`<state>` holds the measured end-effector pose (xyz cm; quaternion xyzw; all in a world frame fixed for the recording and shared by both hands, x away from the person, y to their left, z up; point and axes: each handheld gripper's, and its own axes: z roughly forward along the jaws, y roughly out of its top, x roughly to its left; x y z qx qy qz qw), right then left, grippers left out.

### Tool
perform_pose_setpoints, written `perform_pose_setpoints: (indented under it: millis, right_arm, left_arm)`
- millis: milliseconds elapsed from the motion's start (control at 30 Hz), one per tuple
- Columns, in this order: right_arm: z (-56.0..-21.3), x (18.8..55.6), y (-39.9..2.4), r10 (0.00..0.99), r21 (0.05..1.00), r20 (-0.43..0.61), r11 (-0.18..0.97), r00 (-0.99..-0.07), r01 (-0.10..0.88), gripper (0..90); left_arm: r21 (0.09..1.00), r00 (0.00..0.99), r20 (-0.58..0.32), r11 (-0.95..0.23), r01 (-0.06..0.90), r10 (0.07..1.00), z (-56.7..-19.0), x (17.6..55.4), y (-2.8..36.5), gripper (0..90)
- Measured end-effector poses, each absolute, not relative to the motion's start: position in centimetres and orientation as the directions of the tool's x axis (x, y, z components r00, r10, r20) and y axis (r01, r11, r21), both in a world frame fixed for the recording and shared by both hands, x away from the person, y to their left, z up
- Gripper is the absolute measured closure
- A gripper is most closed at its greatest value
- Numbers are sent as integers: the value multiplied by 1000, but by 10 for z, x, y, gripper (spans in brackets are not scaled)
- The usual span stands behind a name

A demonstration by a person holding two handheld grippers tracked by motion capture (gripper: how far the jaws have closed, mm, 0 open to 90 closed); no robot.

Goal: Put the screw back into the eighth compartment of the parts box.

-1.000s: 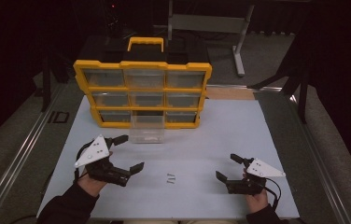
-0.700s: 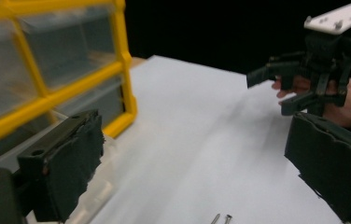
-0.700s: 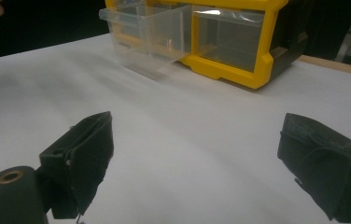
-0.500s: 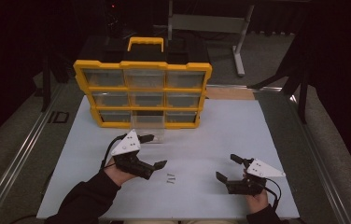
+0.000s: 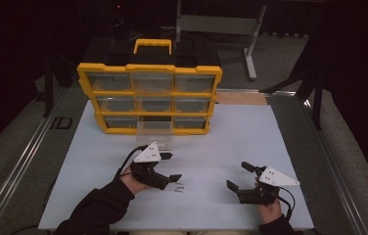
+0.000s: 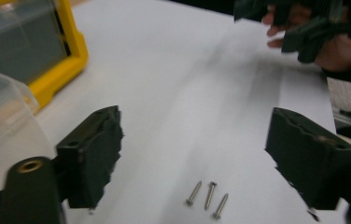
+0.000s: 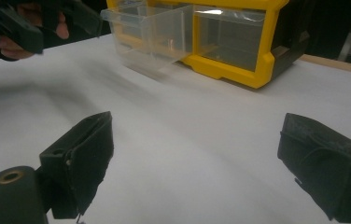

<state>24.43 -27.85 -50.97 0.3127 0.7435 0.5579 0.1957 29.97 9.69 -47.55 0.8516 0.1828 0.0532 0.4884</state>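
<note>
- Three screws (image 6: 207, 198) lie side by side on the white table (image 5: 250, 137), small, slim, silver metal, heads pointing away from the left gripper (image 5: 170, 166). They touch nothing but the table.
- In the left gripper view they sit on the table between the two black pads (image 6: 96, 151), a little nearer the right-hand one, with bare table on either side.
- The left gripper's jaws have just been closing, yet they stand well spread; neither pad touches a screw.
- The pads are matte black blocks with ragged, chipped edges.
- In the high view the screws (image 5: 177, 187) lie just beside the lower fingertip of the left gripper.
- The right gripper (image 5: 238, 176) rests well apart from the screws, across bare table, jaws wide and holding nothing; its pads (image 7: 87, 156) are the same worn black.
- A clear plastic drawer (image 5: 155, 137), thin-walled and boxy, juts from the bottom row of the organiser (image 5: 150, 98), just beyond the left gripper's upper finger.
- The organiser is a yellow-framed case with a yellow handle and three rows of see-through drawers, standing upright at the table's far side.
- The table top is smooth, flat and white.
</note>
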Motion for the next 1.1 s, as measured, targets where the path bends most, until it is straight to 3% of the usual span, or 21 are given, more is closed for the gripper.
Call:
perform_pose_setpoints:
  millis: [833, 1100]
  right_arm:
    - [-510, 244, -279, 679, 951, 62, 182, -731, 250, 106]
    - [-510, 244, -280, 680, 951, 61, 183, -730, 250, 106]
  left_arm:
    - [676, 959, -81, -692, 253, 272, -520, 314, 65, 694]
    - [650, 963, -72, -720, 241, 258, -526, 315, 61, 777]
